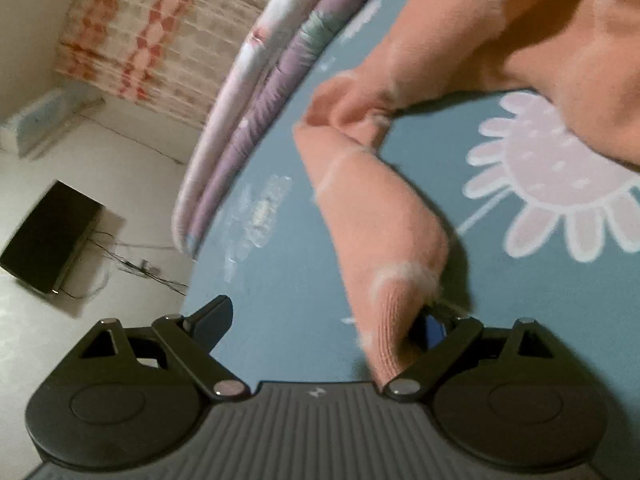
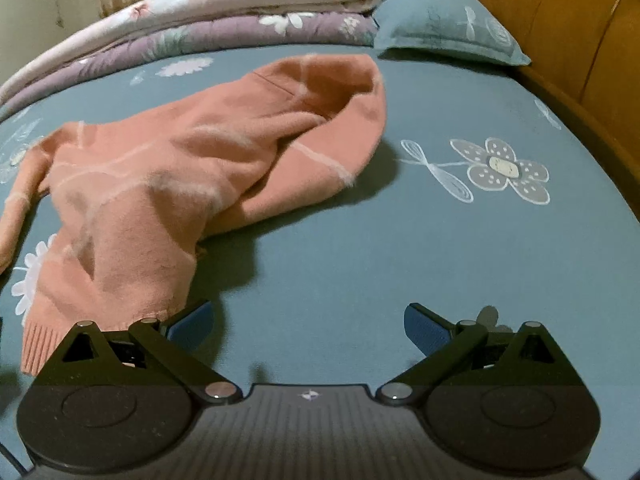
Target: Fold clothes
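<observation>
A peach-pink knit sweater (image 2: 192,168) with pale stripes lies crumpled on the teal flowered bedsheet (image 2: 400,248). In the left wrist view one sleeve (image 1: 376,216) stretches toward me, its ribbed cuff (image 1: 390,320) draped against the right finger (image 1: 434,326). My left gripper (image 1: 320,320) is open; the cuff touches one finger only. My right gripper (image 2: 308,326) is open and empty, just right of the sweater's ribbed hem (image 2: 40,344), low over the sheet.
Folded purple and white quilts (image 2: 224,20) lie along the far edge of the bed. A teal pillow (image 2: 444,28) sits by the wooden headboard (image 2: 560,32). The left wrist view shows floor, a black box (image 1: 48,236) with cables, and a patterned curtain (image 1: 160,32).
</observation>
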`<state>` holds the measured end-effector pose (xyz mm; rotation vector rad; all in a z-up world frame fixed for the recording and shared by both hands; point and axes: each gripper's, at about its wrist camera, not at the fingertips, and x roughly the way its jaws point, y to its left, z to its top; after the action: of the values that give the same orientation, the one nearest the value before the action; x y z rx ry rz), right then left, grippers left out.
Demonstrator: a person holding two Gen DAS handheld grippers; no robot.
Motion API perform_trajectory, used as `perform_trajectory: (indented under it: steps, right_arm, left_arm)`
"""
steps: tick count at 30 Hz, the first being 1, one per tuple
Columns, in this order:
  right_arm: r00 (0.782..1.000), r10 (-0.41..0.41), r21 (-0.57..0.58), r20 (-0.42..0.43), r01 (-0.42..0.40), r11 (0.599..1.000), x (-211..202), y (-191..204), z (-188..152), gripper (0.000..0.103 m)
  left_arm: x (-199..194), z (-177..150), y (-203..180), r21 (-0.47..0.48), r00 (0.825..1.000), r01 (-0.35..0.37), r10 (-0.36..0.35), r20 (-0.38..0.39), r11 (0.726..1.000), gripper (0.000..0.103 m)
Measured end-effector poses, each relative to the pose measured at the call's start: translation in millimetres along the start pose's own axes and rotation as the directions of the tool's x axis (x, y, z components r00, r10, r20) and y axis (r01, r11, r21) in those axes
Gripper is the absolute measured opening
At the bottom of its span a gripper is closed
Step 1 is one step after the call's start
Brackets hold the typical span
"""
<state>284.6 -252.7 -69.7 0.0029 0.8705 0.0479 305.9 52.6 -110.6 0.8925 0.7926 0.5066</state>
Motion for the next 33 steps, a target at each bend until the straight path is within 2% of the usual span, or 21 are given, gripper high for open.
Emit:
perform_trajectory:
  steps: [2, 7, 9, 13, 16, 21, 23, 27, 29, 30, 31, 33]
  right_arm:
    - [1.0, 0.012, 0.012, 0.001, -0.012, 1.0, 0, 2, 2, 0.103]
    - [1.0, -0.004, -0.039, 0.012, 0.005, 0.999, -1, 15, 4, 0.103]
    - [1.0, -0.006, -0.043, 0.006, 0.006, 0.999, 1, 19, 4, 0.103]
    - [1.0, -0.009, -0.051, -0.006, 0.009, 0.999, 6, 27, 4, 0.103]
    - [1.0, -0.016, -0.059, -0.01, 0.016, 0.998, 9, 33, 5, 0.103]
    - [1.0, -0.023, -0.054, -0.021, 0.022, 0.998, 13, 40, 10, 0.103]
    - [1.0, -0.021, -0.055, -0.022, 0.02, 0.998, 14, 42, 11, 0.103]
    - [0.999, -0.032, -0.081, -0.019, 0.03, 0.996, 13, 49, 12, 0.103]
    - [0.999, -0.036, -0.088, -0.022, 0.033, 0.996, 13, 49, 12, 0.103]
    - [0.999, -0.036, -0.086, -0.024, 0.034, 0.996, 13, 49, 13, 0.103]
    - [0.999, -0.036, -0.085, -0.025, 0.033, 0.996, 12, 49, 13, 0.103]
    - [0.999, -0.034, -0.084, -0.027, 0.031, 0.996, 11, 48, 13, 0.103]
  left_arm:
    - [3, -1, 10, -0.015, 0.999, -0.052, 0.051, -0.006, 0.999, 0.092]
    - [24, -16, 33, 0.028, 0.984, -0.177, 0.178, -0.029, 0.984, 0.092]
    - [38, -23, 44, 0.032, 0.979, -0.191, 0.193, -0.069, 0.981, 0.092]
    - [47, -30, 57, -0.036, 0.994, -0.052, 0.049, -0.093, 0.998, 0.092]
    - [44, -37, 59, -0.099, 0.992, 0.068, -0.078, -0.098, 0.993, 0.092]
    - [40, -45, 64, -0.248, 0.981, 0.131, -0.162, -0.107, 0.96, 0.091]
    - [48, -49, 69, -0.307, 0.973, 0.159, -0.201, -0.111, 0.938, 0.091]
    - [53, -56, 77, -0.367, 0.965, 0.212, -0.253, -0.067, 0.906, 0.092]
    - [57, -62, 85, -0.402, 0.953, 0.259, -0.3, -0.042, 0.878, 0.092]
    - [64, -66, 90, -0.431, 0.943, 0.289, -0.332, -0.028, 0.855, 0.091]
    - [70, -71, 95, -0.46, 0.931, 0.318, -0.365, -0.013, 0.829, 0.089]
    - [81, -80, 105, -0.53, 0.897, 0.389, -0.441, 0.032, 0.753, 0.082]
